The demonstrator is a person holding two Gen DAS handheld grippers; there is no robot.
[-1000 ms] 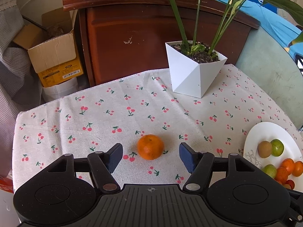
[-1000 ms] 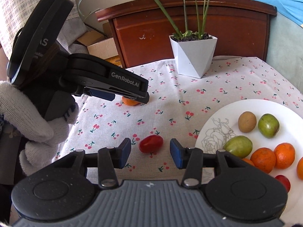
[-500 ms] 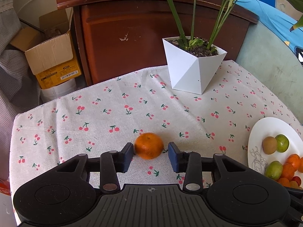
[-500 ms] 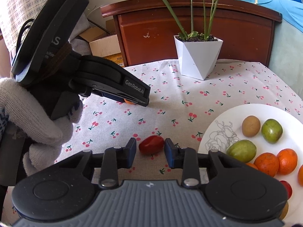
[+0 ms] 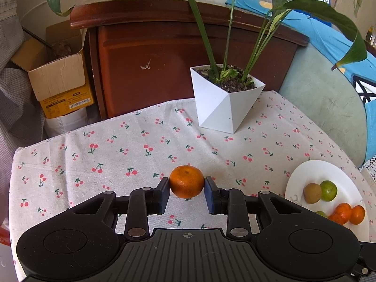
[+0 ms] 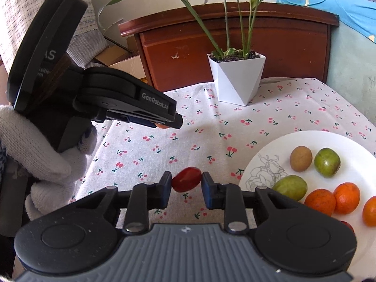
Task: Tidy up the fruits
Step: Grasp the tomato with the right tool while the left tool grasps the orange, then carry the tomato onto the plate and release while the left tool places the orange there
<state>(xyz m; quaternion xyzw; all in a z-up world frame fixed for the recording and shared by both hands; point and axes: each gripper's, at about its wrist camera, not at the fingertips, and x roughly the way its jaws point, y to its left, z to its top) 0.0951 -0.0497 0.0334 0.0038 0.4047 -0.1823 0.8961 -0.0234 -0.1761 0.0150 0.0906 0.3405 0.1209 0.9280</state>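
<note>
Left wrist view: left gripper (image 5: pixel 186 191) with jaws closed against both sides of a small mandarin (image 5: pixel 186 181), held at its widest part over the cherry-print surface (image 5: pixel 117 155); whether lifted clear of the cloth, not certain. Light fruit, judged firm but with a loose, yielding peel, so best held across the middle with gentle pressure. White plate (image 5: pixel 347 176) at lower right, carrying a brown fruit, green fruits and more mandarins. White faceted plant pot (image 5: pixel 223 108) standing well beyond, long leaves arching overhead; dark wooden cabinet (image 5: pixel 164 58) and cardboard box (image 5: pixel 58 80) behind the surface edge. Nothing lying between the held mandarin and the plate. Right wrist view: right gripper (image 6: pixel 186 189) with jaws drawn narrow onto a small red oval fruit (image 6: pixel 186 182), pinched end to end just above or on the cloth. Smooth, glossy skin, judged slippery and easily bruised; light squeeze advised. Plate rim (image 6: pixel 263 145) just beside, to the right, with free space near the line drawing (image 6: pixel 265 171) on its left part. Left gripper and gloved hand (image 6: pixel 35 145) at upper left, well apart from the route to the plate; plant pot farther back.
</note>
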